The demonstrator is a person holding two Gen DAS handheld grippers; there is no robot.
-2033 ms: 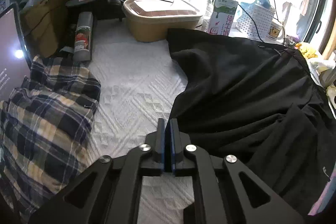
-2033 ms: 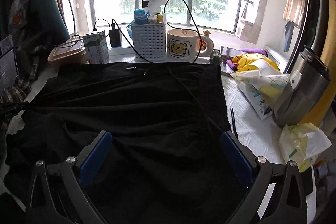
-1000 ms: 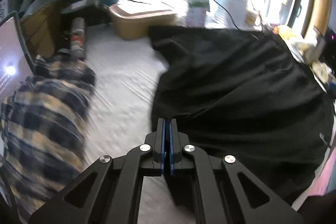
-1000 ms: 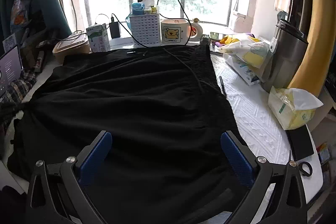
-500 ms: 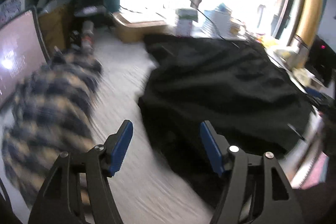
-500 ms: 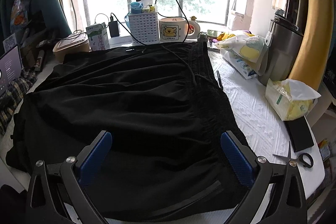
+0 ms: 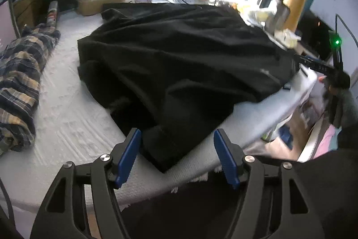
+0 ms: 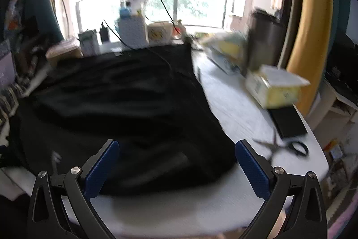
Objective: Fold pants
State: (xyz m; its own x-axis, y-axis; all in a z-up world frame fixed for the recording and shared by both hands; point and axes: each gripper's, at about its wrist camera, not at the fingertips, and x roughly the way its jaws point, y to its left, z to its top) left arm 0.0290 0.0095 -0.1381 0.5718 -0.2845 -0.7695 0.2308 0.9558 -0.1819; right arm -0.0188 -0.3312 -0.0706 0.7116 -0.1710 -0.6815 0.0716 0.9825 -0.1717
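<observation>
Scissors [image 8: 288, 146], seemingly, beside pants [image 8: 116, 104] (right view blurred).

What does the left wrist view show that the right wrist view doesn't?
Only the left wrist view shows the plaid garment clearly and a lit green light. Only the right wrist view shows the scissors, a black slab and the yellow box. Both show the black pants on the white table, the white basket by the window, and an open hand-held gripper.
</observation>
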